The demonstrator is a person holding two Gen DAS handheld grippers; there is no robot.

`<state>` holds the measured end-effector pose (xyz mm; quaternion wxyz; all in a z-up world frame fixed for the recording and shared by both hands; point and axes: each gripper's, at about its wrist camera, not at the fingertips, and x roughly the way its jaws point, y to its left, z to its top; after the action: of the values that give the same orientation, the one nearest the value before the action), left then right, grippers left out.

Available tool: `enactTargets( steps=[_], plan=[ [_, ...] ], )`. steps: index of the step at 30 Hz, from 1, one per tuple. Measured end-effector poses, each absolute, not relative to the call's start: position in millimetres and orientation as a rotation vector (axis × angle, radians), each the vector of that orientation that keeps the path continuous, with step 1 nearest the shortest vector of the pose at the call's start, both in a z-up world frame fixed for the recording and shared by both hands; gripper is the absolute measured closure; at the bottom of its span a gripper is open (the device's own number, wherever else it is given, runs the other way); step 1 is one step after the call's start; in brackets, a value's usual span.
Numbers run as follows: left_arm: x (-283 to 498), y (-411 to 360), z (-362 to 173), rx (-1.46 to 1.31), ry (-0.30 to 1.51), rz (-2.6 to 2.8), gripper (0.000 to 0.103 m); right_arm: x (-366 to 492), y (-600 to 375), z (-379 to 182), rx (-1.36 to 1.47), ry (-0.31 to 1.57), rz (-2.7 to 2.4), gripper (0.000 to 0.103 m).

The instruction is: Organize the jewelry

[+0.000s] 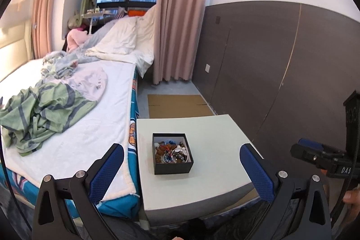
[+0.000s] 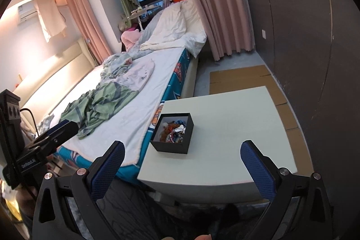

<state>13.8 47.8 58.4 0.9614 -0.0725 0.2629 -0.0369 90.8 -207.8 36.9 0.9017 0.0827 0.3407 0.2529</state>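
Black box (image 2: 172, 135) of jewelry (image 2: 173, 129) — table (image 2: 236, 127) (right gripper (image 2: 182, 163) spread, empty).

black box (image 1: 172, 167): matt card look, white lining inside, sits mid-table toward the bed-side edge
jewelry (image 1: 172, 152) in it: mixed beads, some glossy silvery metal bits, brownish rough-looking pieces; too small to sort further
table (image 1: 209, 127): smooth matt pale top, grey edge band
left gripper (image 1: 181, 169): matt black plastic arms, shiny round metal fasteners, finger pads (image 1: 105, 172) blue with a fine knurled texture
right gripper (image 2: 182, 169): same build, same blue textured pads (image 2: 258, 169)
bed cover (image 1: 90, 127): soft fleecy white cloth; striped green cloth (image 1: 42, 114) crumpled on it
curtain (image 1: 180, 15): pink woven fabric, matt
floor sheet (image 1: 177, 106) past the table's far edge: plain brown cardboard
wall panel (image 1: 270, 60): dark, matt, smooth
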Motion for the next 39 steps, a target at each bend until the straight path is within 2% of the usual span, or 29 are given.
enactTargets(
  steps=[15,39],
  plan=[
    [-40,24,46,-0.085,0.467,-0.066,0.000,30,-223,22,0.089,0.632,0.497,0.000],
    [-48,26,37,-0.085,0.466,-0.040,0.000,17,-226,21,0.080,0.600,0.515,0.000]
  ],
)
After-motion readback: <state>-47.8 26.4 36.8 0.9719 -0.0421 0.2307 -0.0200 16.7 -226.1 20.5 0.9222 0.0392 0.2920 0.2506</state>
